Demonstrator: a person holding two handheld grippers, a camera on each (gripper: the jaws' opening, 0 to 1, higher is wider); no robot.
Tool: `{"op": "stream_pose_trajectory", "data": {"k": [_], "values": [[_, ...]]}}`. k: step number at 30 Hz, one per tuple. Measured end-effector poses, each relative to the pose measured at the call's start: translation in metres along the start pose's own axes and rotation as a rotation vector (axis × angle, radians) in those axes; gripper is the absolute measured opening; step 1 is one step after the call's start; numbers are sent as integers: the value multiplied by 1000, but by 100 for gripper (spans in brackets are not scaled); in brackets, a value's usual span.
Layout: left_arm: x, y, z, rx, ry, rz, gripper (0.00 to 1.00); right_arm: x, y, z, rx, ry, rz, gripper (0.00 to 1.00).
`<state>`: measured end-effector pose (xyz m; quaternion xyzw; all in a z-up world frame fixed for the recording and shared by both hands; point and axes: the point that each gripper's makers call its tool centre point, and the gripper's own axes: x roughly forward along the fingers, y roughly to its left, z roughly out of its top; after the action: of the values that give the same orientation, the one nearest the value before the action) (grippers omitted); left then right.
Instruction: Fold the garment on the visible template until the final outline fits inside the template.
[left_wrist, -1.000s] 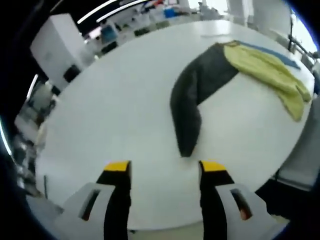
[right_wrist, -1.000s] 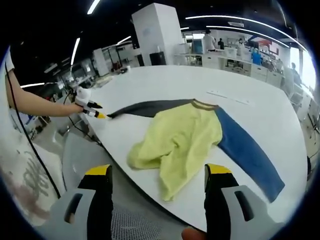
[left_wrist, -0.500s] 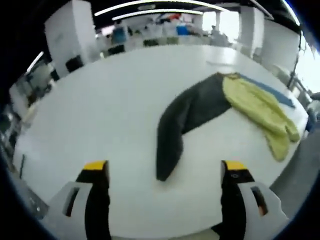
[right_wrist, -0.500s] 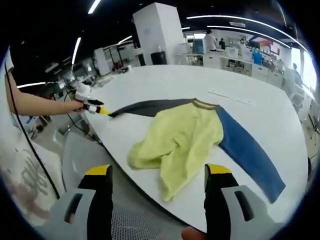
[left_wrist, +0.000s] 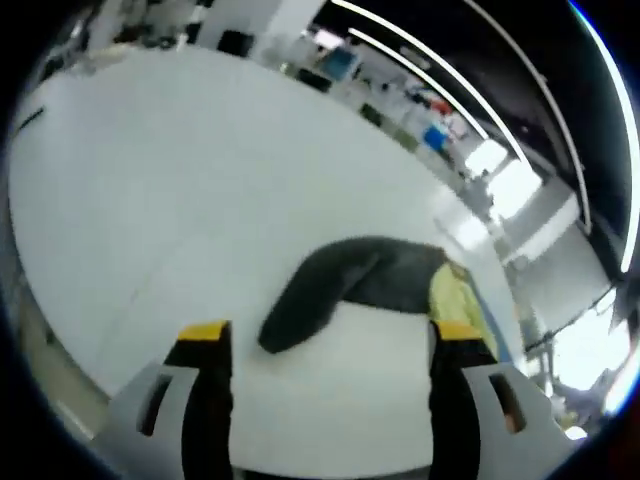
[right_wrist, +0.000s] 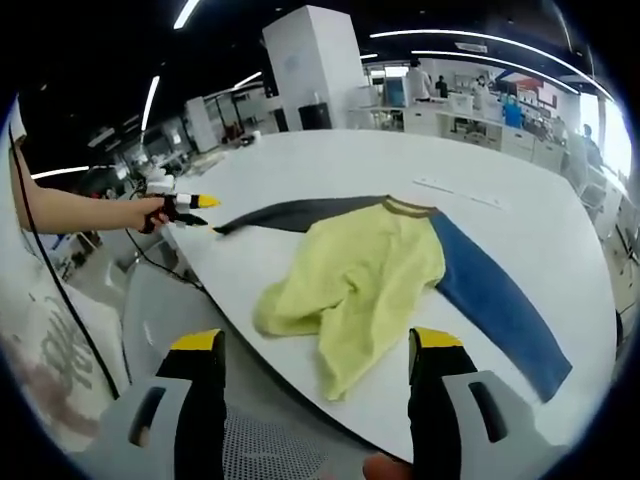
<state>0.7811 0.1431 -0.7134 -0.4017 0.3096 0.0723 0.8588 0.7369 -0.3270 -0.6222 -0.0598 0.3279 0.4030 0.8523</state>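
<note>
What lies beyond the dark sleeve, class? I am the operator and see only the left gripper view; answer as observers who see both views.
Observer: The right gripper view shows the yellow body bunched up, its lower part lying at the near edge of the table.
Operator: Is there a second sleeve?
Observer: Yes, a blue sleeve lies stretched out flat, on the opposite side of the body from the dark sleeve.
Operator: And the right gripper?
Observer: The right gripper hovers off the table edge, jaws open, holding nothing.
</note>
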Motion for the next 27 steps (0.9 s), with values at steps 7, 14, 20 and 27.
{"op": "stream_pose_trajectory", "data": {"k": [7, 14, 20, 27], "values": [[-6, -17, -18, -312, -18, -50, 72, -2, -4, 5, -13, -17, -17, 73], [-1, -16, -26, -453, -14, -86, 69, -3, -6, 7, -26, -24, -26, 72], [3, -18, -15, -576, -72, -132, 64, -3, -6, 6, -28, -18, -26, 72], [9, -18, -18, -593, -65, -120, 64, -4, -7, 6, -33, -16, -35, 72]]}}
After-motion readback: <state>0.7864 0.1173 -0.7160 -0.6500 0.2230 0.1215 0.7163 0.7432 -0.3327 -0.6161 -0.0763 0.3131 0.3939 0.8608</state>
